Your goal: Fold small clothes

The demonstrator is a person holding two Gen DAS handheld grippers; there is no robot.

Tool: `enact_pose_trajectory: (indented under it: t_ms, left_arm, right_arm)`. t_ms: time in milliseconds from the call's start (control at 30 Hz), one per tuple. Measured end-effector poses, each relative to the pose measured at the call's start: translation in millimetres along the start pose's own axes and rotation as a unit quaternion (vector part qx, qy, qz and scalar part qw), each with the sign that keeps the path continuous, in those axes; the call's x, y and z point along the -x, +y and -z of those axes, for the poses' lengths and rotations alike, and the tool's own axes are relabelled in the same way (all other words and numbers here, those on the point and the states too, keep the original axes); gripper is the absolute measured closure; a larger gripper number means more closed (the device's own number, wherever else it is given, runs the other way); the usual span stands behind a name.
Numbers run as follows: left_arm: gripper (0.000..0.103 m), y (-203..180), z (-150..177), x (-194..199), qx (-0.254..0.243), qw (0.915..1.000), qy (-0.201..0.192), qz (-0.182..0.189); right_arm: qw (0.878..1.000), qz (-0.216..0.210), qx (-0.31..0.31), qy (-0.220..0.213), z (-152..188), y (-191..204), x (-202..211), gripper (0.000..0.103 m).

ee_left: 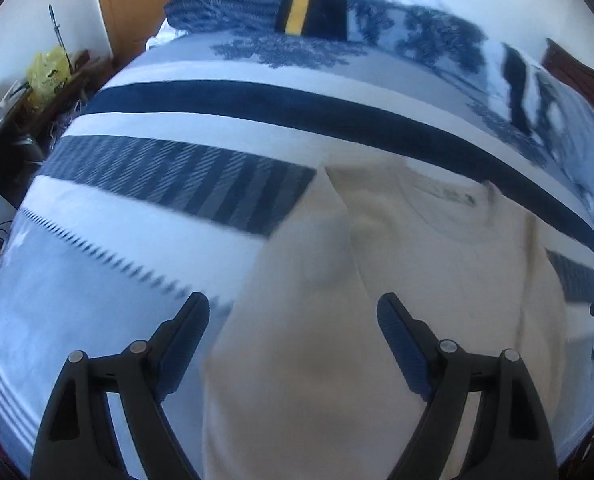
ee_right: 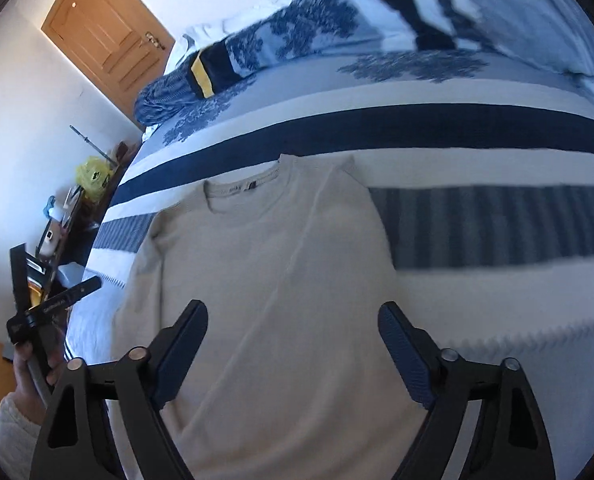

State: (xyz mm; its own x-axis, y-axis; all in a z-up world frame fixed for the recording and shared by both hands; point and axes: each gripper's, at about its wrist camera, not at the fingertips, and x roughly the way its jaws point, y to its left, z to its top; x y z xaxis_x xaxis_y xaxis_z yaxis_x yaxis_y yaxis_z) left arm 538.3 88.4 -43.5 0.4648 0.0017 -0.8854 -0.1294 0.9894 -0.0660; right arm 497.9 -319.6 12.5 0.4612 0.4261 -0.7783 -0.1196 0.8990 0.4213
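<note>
Left gripper (ee_left: 293, 312): jaws spread wide, nothing between them; it hangs over the sweater's left half, one finger above the bedspread just off the sweater's edge, the other above the cloth itself.
Right gripper (ee_right: 293, 312): jaws likewise wide apart and holding nothing, above the sweater's lower middle.
Left gripper from the right view (ee_right: 53, 304): off the bed's left edge, held in a hand (ee_right: 29, 376) with a pale knitted cuff; its jaws look apart.
Sweater (ee_right: 265, 264): cream, flat on the bed (ee_right: 497, 320), front up, collar pointing to the far side, hem towards the cameras. A sleeve appears folded in over the body; a crease runs slantwise down the chest. A label shows inside the collar (ee_right: 241, 189).
Bedspread (ee_left: 97, 248): white and pale blue with dark blue bands; a wide navy band (ee_right: 377, 132) crosses just beyond the collar.
Dark cloth (ee_right: 213, 70): navy with a yellow stripe, lying on a blue patterned bundle near the bed's far left corner.
Pillows (ee_right: 517, 12): blue and white, along the bed's far edge, blurred.
Yellow bag (ee_right: 93, 176): on cluttered furniture beside the bed's left edge.
Door (ee_right: 105, 40): wooden, shut, in the far wall.
</note>
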Motion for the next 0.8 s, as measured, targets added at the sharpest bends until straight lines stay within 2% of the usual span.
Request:
enact_pose_trajectory:
  t_ms: [67,100,167,200,300,333,367,400,433,467,500,533,600,667,733,800]
  left_arm:
    - [0.018,-7,-17,-27,-0.008,0.9998,0.011,-0.017]
    - [0.018,-14,-27,-43,-0.024,0.9987,0.018,-0.041]
    - [0.018,-26,-43,-70,-0.055,0.9956,0.024,-0.072]
    - [0.018,-26,-48,-78,-0.057,0.9956,0.027,-0.069]
    - [0.027,-22,-65,-101,-0.021,0.9986,0.048,-0.001]
    - [0.036,-20,-69,-105,-0.011,0.9987,0.048,0.014]
    - [0.053,-19,-73,-111,-0.003,0.9986,0.049,0.018]
    - [0.062,-18,-75,-118,0.002,0.9982,0.058,0.011]
    - [0.075,-17,-78,-121,0.004,0.9984,0.055,0.015]
    - [0.089,-16,-79,-121,0.007,0.9984,0.051,0.022]
    - [0.095,-16,-81,-119,0.011,0.9983,0.053,0.022]
    - [0.097,-15,-82,-117,0.015,0.9983,0.053,0.018]
    - [0.098,-15,-84,-96,0.011,0.9996,0.026,0.007]
    - [0.099,-17,-84,-68,0.0,0.9999,-0.003,0.013]
    - [0.099,-13,-74,-26,0.001,0.9991,-0.03,0.03]
    - [0.099,-7,-54,29,-0.006,0.9967,-0.066,0.046]
  right_arm:
    - [1.0,0.013,-0.002,0.009,-23,-8,-29,0.017]
    - [1.0,0.016,-0.003,0.016,-36,-13,-46,0.02]
    - [0.999,0.038,-0.008,0.022,-56,-20,-69,0.029]
    - [0.998,0.051,-0.011,0.019,-69,-26,-81,0.029]
    - [0.997,0.067,-0.018,0.029,-96,-39,-108,0.031]
    - [0.997,0.063,-0.022,0.035,-103,-42,-116,0.031]
    - [0.997,0.053,-0.025,0.046,-108,-44,-124,0.031]
    - [0.997,0.053,-0.028,0.055,-112,-47,-131,0.033]
    - [0.996,0.061,-0.028,0.063,-114,-49,-138,0.038]
    - [0.995,0.074,-0.023,0.067,-114,-49,-143,0.057]
    - [0.994,0.086,-0.016,0.066,-114,-48,-145,0.083]
    - [0.993,0.099,-0.009,0.061,-113,-46,-144,0.094]
    - [0.992,0.113,-0.005,0.053,-113,-43,-136,0.096]
    - [0.994,0.101,-0.003,0.03,-112,-39,-116,0.097]
    - [0.996,0.088,0.001,0.0,-104,-29,-78,0.097]
    - [0.996,0.083,0.017,-0.03,-82,-14,-32,0.097]
